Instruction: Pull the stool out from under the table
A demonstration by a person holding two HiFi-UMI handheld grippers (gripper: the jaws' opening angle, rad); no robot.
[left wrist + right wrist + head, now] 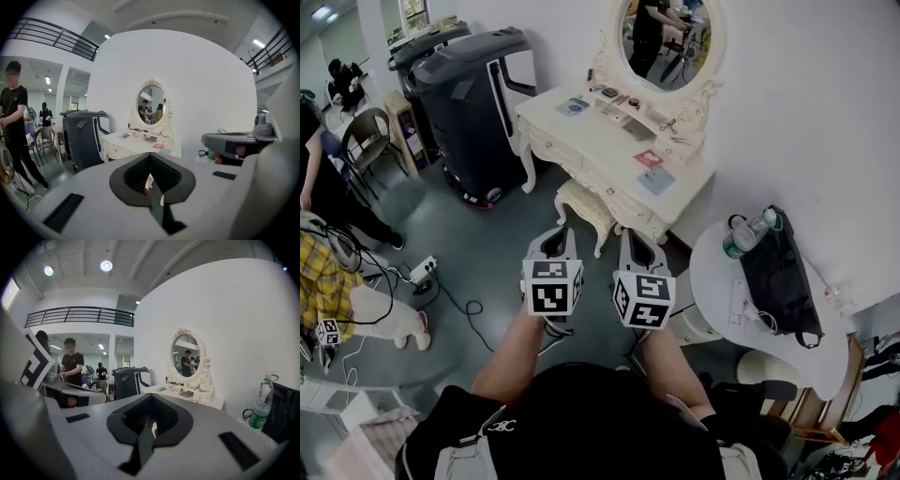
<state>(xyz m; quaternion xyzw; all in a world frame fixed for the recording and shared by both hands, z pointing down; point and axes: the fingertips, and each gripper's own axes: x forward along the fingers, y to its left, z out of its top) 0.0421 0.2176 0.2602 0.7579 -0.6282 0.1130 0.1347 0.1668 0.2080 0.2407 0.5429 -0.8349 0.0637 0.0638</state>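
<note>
A cream stool [584, 204] with carved legs stands partly tucked under the front of the white dressing table [581, 141], below its oval mirror [661, 37]. My left gripper [554, 240] and right gripper [637, 242] hang side by side in the air just short of the stool, not touching it. Both are shut with nothing between the jaws. The left gripper view has its shut gripper [150, 155] aimed at the dressing table [133, 144]. The right gripper view shows its shut gripper [150, 397] facing the same table [201, 401].
A large black machine [473, 94] stands left of the dressing table. A round white table [717, 281] at the right carries a black bag [778, 272] and a bottle [750, 234]. A power strip [422, 272] and cables lie on the floor at the left, near seated and standing people.
</note>
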